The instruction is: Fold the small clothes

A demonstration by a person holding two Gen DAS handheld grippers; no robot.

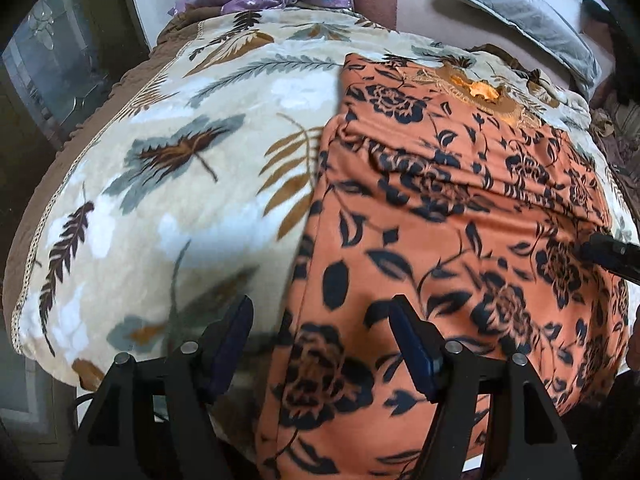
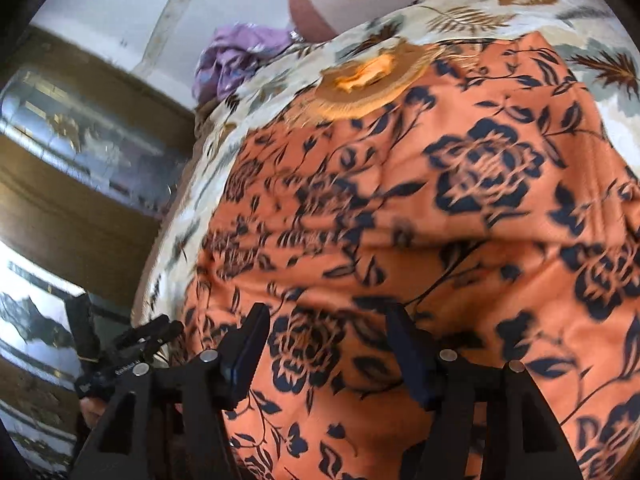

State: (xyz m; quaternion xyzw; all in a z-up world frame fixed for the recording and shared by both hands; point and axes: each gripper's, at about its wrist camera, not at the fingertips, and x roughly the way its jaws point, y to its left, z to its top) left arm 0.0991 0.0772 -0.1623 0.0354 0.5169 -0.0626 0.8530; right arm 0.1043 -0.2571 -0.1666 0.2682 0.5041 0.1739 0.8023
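Left wrist view, left gripper (image 1: 320, 334) spread and empty above orange black-flowered garment (image 1: 460, 220), cream leaf-patterned blanket (image 1: 168, 128) beneath, right gripper (image 2: 326, 340) likewise spread over the garment.

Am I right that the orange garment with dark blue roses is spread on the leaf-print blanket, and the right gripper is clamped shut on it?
Not quite. The orange floral garment does lie spread on the leaf-print blanket, but the right gripper is not clamped on it. The right wrist view shows its jaws standing apart with the cloth lying loose beneath them.
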